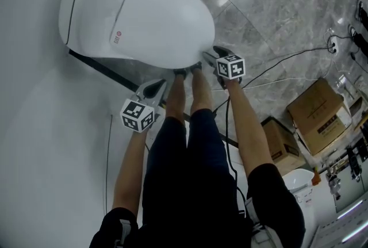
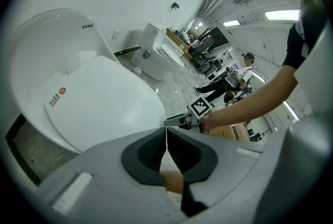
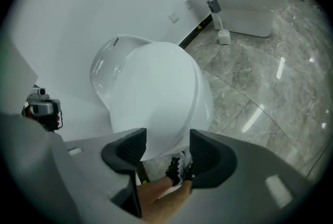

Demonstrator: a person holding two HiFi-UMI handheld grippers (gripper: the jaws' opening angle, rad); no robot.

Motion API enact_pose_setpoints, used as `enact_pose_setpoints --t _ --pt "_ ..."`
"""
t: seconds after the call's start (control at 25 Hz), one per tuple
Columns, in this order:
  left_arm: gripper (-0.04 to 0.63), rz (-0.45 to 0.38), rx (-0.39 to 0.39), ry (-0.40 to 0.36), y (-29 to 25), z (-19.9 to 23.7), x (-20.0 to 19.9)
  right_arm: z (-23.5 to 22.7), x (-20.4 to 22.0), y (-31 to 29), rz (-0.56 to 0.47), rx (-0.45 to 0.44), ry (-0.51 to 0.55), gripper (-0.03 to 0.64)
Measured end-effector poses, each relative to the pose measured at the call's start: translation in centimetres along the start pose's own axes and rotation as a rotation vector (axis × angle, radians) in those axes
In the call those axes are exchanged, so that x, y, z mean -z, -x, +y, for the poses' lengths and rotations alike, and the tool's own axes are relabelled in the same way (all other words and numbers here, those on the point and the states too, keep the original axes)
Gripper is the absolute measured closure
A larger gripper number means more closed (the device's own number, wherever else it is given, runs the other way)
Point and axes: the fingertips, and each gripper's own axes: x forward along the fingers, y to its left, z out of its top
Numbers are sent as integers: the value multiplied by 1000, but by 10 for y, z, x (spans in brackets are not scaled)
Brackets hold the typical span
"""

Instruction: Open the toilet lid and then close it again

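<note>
Currently: glossy white oval toilet lid (image 1: 155, 22) lies shut on the bowl, with its back against the white wall (image 1: 34, 126). Right claw (image 1: 210, 54) stands wide with nothing gripped, just beside the lid's front-right rim; the rim shows beyond the gap. Left claw (image 1: 156, 89) is pinched together and empty, near the front-left rim but apart from it. Person's dark shoes (image 1: 188, 71) sit under the front edge, between both claws. Grey marble floor (image 1: 276, 11) is open to the right. Brown cardboard boxes (image 1: 319, 111) stand well apart from the lid.
</note>
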Motion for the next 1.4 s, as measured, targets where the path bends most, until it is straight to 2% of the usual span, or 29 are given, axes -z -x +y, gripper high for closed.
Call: enact_pose_setpoints --t 0.24,0.96,1.04,1.16,1.4 --pt "580 0 -3 16 2 6 3 7 -7 -8 -54 -29 -111 351" --pt "580 -12 -2 39 14 8 6 14 -7 4 -73 -33 -213 350" --pt "580 -17 -4 45 16 11 8 13 -7 6 -79 -26 -229 367" --pt "580 -20 -5 53 18 13 10 10 -8 11 -97 -19 -253 433" --pt "580 -32 -7 64 23 12 7 16 -10 18 -101 -42 -265 454"
